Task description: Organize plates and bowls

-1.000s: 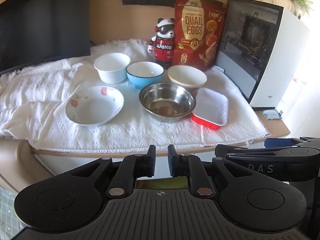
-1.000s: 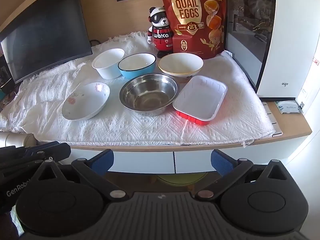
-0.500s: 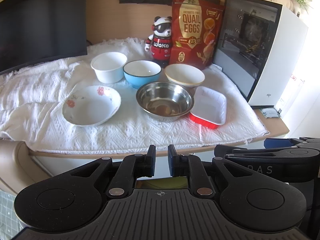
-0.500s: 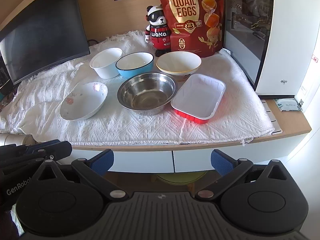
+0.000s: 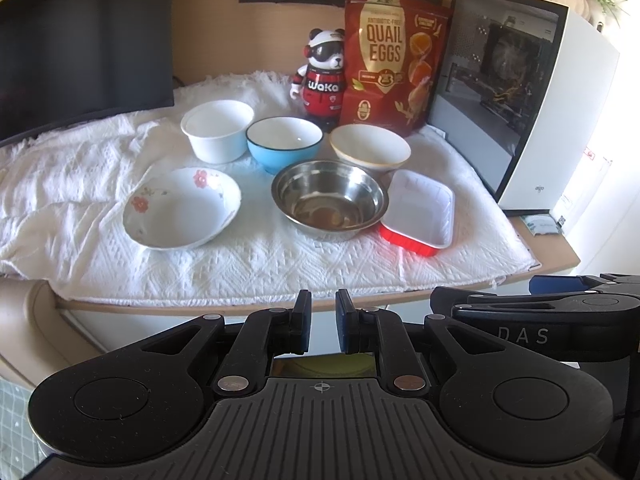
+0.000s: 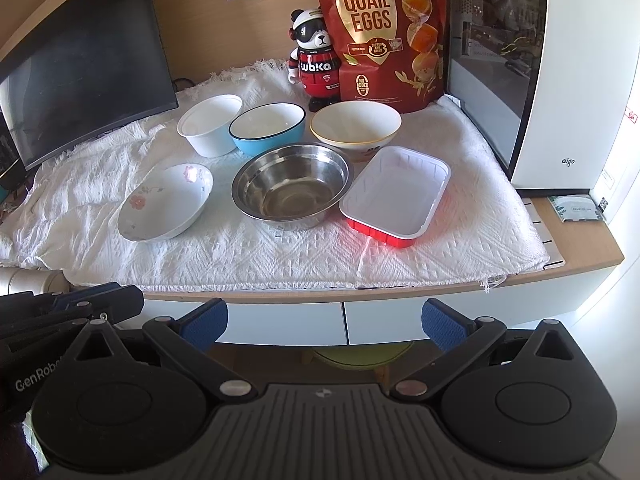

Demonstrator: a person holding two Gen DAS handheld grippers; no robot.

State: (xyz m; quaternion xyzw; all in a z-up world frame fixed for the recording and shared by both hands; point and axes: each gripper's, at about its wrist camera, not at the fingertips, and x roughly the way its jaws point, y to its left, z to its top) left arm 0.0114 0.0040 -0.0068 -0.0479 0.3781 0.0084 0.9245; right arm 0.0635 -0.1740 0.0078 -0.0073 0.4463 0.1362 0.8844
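On the white cloth [image 6: 248, 252] that covers the desk stand six dishes in two rows. In the back row, from the left: a white bowl [image 6: 210, 125], a blue bowl [image 6: 267, 128] with a dark rim that touches it, and a cream bowl [image 6: 355, 128] with a thin yellow rim. In the front row: a shallow white bowl with pink flowers [image 6: 166, 202], a steel bowl [image 6: 293, 185] in the middle, and a red tray [image 6: 396, 196] with a white inside, which lies close against the steel bowl. All are upright and nothing is in them.

The left gripper [image 5: 323, 322] is before the desk edge, its jaws nearly closed with nothing between them. The right gripper [image 6: 323, 322] is also before the edge, with jaws wide open and empty.

Compared with one second ago, the dishes lie in the same places. Both grippers keep their jaws as they were, and the views have shifted only a little.
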